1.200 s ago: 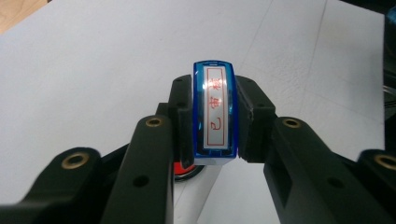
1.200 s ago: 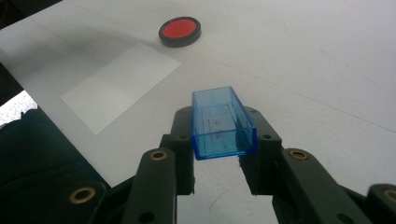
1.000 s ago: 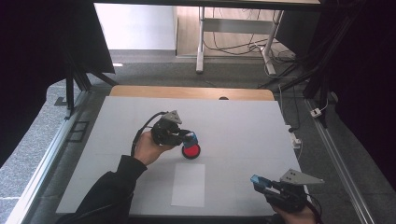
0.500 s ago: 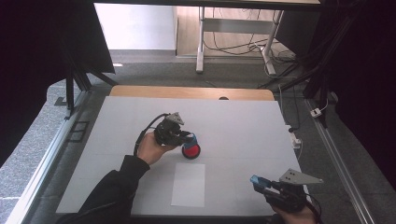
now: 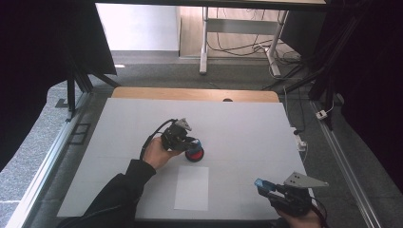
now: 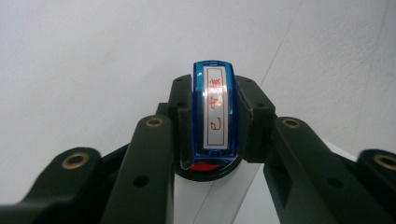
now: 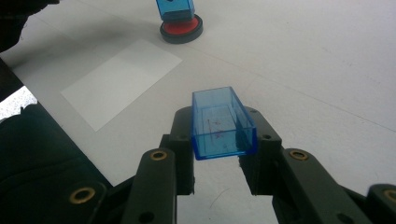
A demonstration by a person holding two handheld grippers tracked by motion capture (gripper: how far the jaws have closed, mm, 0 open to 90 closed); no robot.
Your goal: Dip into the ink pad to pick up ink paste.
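While the blue stamp stands pressed onto the round red ink pad, the fingers of the left gripper are clenched on its two long flanks, label side up toward that gripper's camera. Stamp and ink pad sit near the middle of the desk, just beyond the far edge of the white sheet of paper.

It looks like a small, hard plastic body: light, stiff, smooth-sided and so a little slippery, though not fragile. The flat long sides, gripped about midway up, seem the best place to hold it, since that keeps the face level and leaves the inked underside untouched. The ink pad is low and loose on the desk, so a tilted lift could drag it along.

The stamp's clear blue cap, an open-ended hollow box, is grasped by the fingers of the right gripper, held off the desk at the near right, well apart from the ink pad. Thin-walled, it would likely flex or crack under a hard squeeze.

Against the frame a second ago, the left gripper has sunk lower onto the ink pad; the right gripper, cap and paper have not shifted.
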